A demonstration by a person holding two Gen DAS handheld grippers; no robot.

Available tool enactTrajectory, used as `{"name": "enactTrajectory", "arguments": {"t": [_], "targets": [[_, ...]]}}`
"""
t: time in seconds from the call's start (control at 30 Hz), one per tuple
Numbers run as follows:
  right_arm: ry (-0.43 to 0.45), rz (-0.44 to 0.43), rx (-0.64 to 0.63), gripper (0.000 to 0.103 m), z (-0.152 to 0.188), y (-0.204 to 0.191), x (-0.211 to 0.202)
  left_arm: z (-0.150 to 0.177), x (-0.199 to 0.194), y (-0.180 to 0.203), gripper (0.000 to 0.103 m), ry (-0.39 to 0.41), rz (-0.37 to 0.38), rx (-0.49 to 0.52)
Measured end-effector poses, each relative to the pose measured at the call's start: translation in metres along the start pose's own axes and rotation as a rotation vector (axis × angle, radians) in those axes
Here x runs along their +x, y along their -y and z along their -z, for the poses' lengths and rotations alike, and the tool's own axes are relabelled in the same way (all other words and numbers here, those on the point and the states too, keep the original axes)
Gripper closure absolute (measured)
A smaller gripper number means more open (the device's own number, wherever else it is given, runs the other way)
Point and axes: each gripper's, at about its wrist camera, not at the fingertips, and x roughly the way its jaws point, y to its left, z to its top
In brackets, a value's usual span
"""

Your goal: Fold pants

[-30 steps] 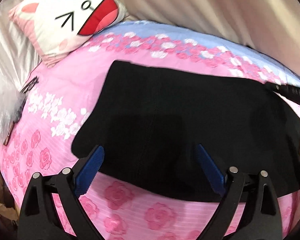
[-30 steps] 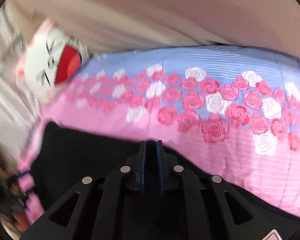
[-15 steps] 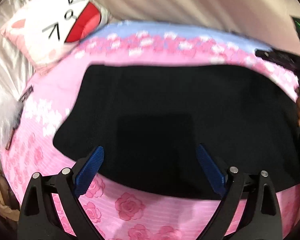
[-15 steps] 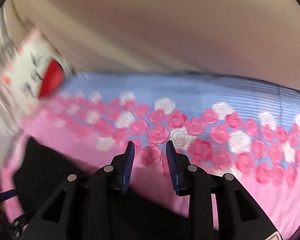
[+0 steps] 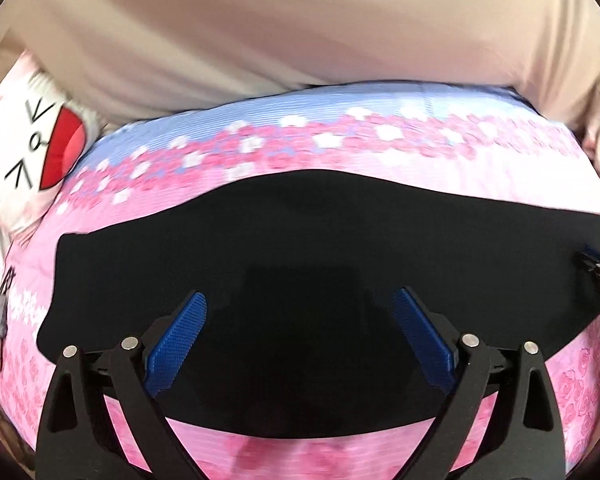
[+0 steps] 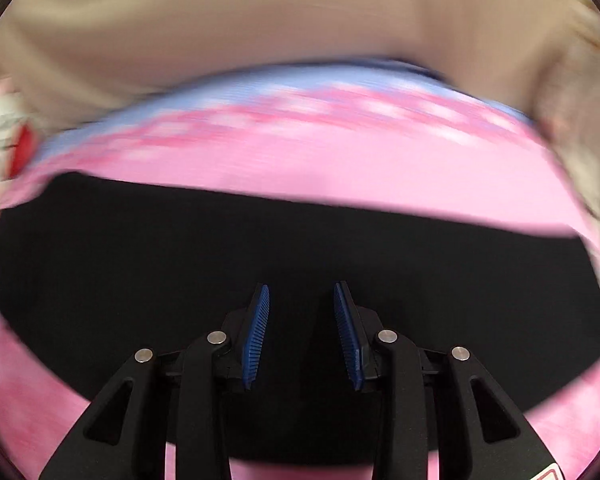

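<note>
On bed [image 5: 380,148], black pants [image 5: 300,240] lie flat on pink rose-print sheet, folded wide. Left gripper [image 5: 302,300] above near edge, jaws spread wide, holding nothing. Right gripper [image 6: 301,292] over pants, jaws parted, holding nothing. Cat-face pillow [image 5: 40,148] far left. Beige curtain [image 5: 300,32] behind bed.

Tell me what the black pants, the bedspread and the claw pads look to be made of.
Black pants: matte, soft cloth, probably knit or cotton; lies flat, no sheen, weave unreadable.
Bedspread: thin printed fabric, fine woven ribbing, pink and white roses on pink and blue.
Left claw pads: blue, finely ridged, likely rubber or plastic, on black frames with metal pins.
</note>
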Motion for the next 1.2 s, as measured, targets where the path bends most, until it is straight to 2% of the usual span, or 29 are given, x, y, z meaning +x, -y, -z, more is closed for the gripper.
{"name": "enactTrajectory", "arguments": {"t": [0.03,0.1,0.13,0.2,0.27,0.3,0.33,0.37,0.4,0.43,0.5,0.57,0.63,0.73,0.83,0.87,0.9,0.93,1.0,1.03,1.07,1.13,1.2], "targets": [[0.007,0.005,0.068,0.077,0.005,0.026,-0.008,0.0,-0.001,0.01,0.007,-0.003,-0.004,0.016],[0.021,0.118,0.159,0.069,0.012,0.064,-0.022,0.0,0.001,0.032,0.007,-0.008,-0.01,0.05],[0.031,0.127,0.185,0.066,0.016,0.077,-0.028,0.001,0.001,0.042,0.007,-0.011,-0.009,0.061],[0.032,0.108,0.203,0.067,0.024,0.099,-0.034,0.001,0.003,0.063,0.007,-0.021,-0.003,0.086],[0.013,0.191,0.209,0.076,0.03,0.125,-0.034,0.001,0.004,0.078,0.007,-0.031,-0.009,0.103],[0.036,0.134,0.305,0.078,0.034,0.151,-0.042,0.001,0.004,0.084,0.007,-0.034,-0.016,0.109],[0.063,0.17,0.389,0.077,0.038,0.171,-0.054,0.002,0.004,0.091,0.007,-0.035,-0.025,0.118],[0.092,0.238,0.412,0.07,0.04,0.183,-0.065,0.003,0.004,0.096,0.007,-0.034,-0.03,0.125],[0.108,0.269,0.421,0.069,0.042,0.189,-0.072,0.004,0.004,0.1,0.007,-0.035,-0.032,0.131],[0.113,0.257,0.44,0.067,0.044,0.199,-0.077,0.007,0.005,0.104,0.005,-0.04,-0.032,0.136],[0.109,0.138,0.507,0.065,0.053,0.22,-0.081,0.011,0.009,0.111,0.005,-0.059,-0.032,0.145],[0.094,0.097,0.503,0.065,0.049,0.223,-0.075,0.013,0.013,0.119,0.005,-0.073,-0.028,0.152],[0.081,0.128,0.462,0.065,0.045,0.217,-0.069,0.014,0.014,0.124,0.005,-0.073,-0.026,0.142],[0.071,0.109,0.384,0.065,0.033,0.203,-0.056,0.014,0.011,0.13,0.005,-0.065,-0.015,0.131],[0.024,0.132,0.305,0.066,0.022,0.189,-0.035,0.014,0.011,0.136,0.005,-0.063,-0.02,0.143],[0.012,0.138,0.294,0.073,0.02,0.187,-0.029,0.014,0.011,0.137,0.005,-0.064,-0.021,0.145],[0.004,0.139,0.279,0.085,0.018,0.186,-0.026,0.014,0.011,0.137,0.005,-0.066,-0.023,0.146],[0.022,0.136,0.269,0.093,0.015,0.184,-0.031,0.014,0.011,0.137,0.005,-0.067,-0.026,0.147],[0.085,0.176,0.27,0.094,0.013,0.188,-0.051,0.012,0.011,0.137,0.005,-0.067,-0.031,0.146],[0.109,0.161,0.299,0.094,0.014,0.195,-0.06,0.011,0.009,0.136,0.005,-0.061,-0.031,0.146],[0.11,0.153,0.324,0.093,0.017,0.202,-0.061,0.011,0.009,0.135,0.005,-0.057,-0.03,0.146],[0.02,0.16,0.341,0.092,0.029,0.215,-0.034,0.011,0.012,0.135,0.005,-0.058,-0.028,0.145],[0.038,0.148,0.344,0.09,0.027,0.213,-0.041,0.014,0.02,0.14,0.005,-0.085,-0.028,0.154]]}}
